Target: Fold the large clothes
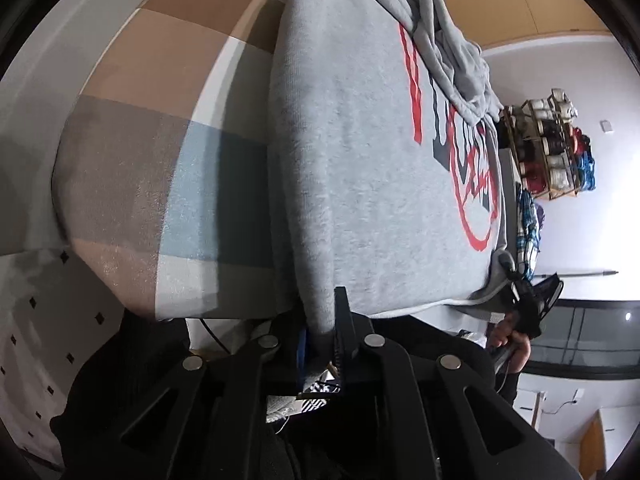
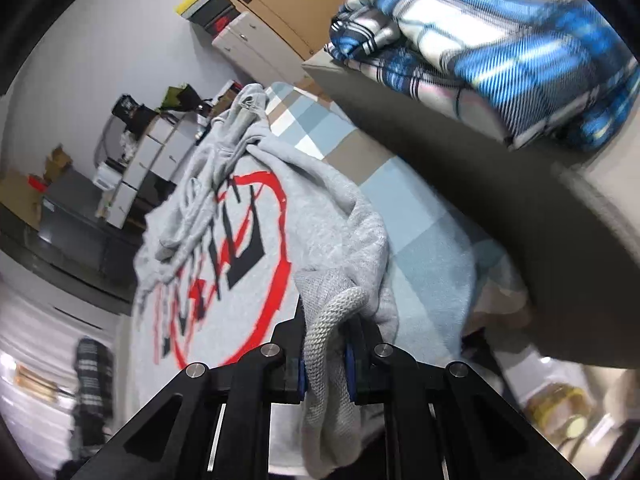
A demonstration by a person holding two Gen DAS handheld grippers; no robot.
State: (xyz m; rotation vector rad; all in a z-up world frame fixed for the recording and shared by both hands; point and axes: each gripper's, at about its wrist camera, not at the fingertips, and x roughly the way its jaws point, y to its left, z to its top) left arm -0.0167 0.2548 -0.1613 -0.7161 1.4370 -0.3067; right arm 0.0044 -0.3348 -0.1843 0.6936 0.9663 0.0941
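A large grey sweatshirt (image 1: 360,168) with a red and black printed emblem lies spread over a bed covered in a checked bedcover (image 1: 160,184) of blue, brown, grey and white squares, and everything else sits in relation to that garment. At its near edge, in the left wrist view, the left gripper (image 1: 322,320) is clenched on a folded corner of the sweatshirt, the grey cloth running down between its black fingers. At the opposite near corner, the right gripper (image 2: 326,344) is likewise clamped on the sweatshirt, with the ribbed hem (image 2: 320,344) bunched and hanging between its blue-lined pads. In the left wrist view that right gripper shows small at the sweatshirt's far corner, with a hand (image 1: 510,340) on its handle. A sleeve and other loose grey folds (image 2: 224,148) lie crumpled across the top of the print, at the end of the garment farthest from both grippers. Beside the sweatshirt, past the bare bedcover, a blue and white plaid cloth (image 2: 500,52) is piled on a raised dark-edged surface. Beyond the sweatshirt a wooden shelf (image 1: 552,148) stands against a pale wall.
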